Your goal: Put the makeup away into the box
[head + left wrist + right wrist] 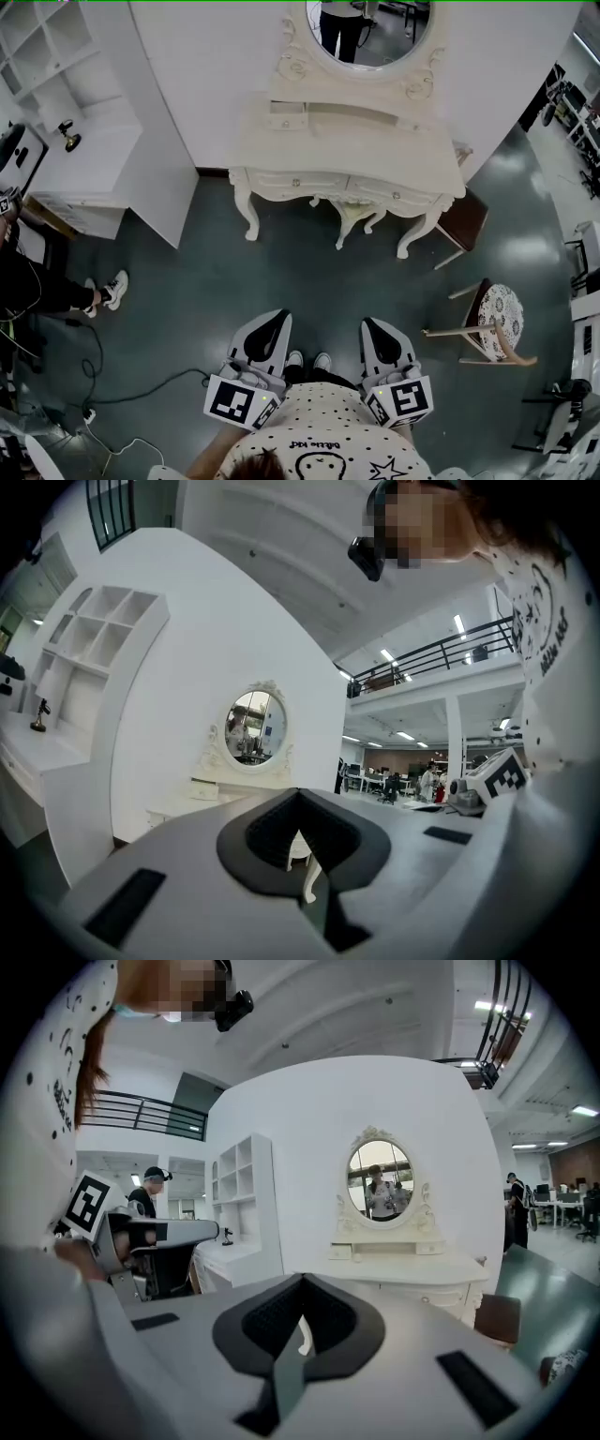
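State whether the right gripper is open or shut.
Shut: the right gripper shows its fingers meeting at the tips, nothing between them.

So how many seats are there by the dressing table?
2. A dark stool stands at the right end of the table. A wooden chair with a patterned cushion stands further right, nearer the camera. Others may be hidden out of frame.

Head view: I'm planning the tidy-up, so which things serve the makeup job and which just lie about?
Job: dressing table, left gripper, right gripper (both shut); makeup not discernible.
Lying about: patterned stool, shelf unit, brown chair, floor cable.
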The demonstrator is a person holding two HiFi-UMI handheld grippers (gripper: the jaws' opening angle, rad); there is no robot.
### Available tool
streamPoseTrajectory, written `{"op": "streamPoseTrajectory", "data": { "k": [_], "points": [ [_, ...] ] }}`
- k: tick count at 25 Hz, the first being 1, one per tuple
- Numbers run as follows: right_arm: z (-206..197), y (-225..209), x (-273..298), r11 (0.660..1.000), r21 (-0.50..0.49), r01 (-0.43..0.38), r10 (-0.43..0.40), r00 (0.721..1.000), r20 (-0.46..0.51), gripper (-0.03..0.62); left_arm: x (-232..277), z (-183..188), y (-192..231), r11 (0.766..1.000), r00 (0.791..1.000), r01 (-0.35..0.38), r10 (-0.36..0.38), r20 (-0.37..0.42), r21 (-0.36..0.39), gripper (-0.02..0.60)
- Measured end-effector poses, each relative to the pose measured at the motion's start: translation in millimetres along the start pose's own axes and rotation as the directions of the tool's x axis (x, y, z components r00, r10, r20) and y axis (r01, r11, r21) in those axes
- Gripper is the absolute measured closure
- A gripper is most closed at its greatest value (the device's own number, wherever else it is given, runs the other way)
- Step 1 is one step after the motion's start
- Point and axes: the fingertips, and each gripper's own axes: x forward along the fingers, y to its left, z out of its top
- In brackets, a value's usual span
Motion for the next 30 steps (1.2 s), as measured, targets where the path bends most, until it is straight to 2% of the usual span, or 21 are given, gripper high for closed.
{"op": "streamPoseTrajectory", "data": {
  "k": [8,14,24,30],
  "points": [
    [0,5,4,1.0,-0.008,0.004,-0.004,1.0,-0.008,0.588,-1,1,7,1.0,1.0,0.006,-0.006,0.004,-0.004,0.586],
    [15,13,7,1.0,0.023,-0.019,0.017,0.997,0.072,0.588,-4,3,16,1.0,1.0,0.007,-0.007,0.002,-0.01,0.586],
    [-3,22,23,0.998,0.069,0.011,-0.013,1.0,0.024,0.588,-7,-11,42,1.0,0.999,-0.005,0.004,-0.043,-0.025,0.586],
    [-7,8,45,0.994,0.108,-0.003,0.003,1.0,0.0,0.588,10,-19,57,0.998,0.997,-0.027,0.023,-0.078,-0.049,0.586]
  ]
}}
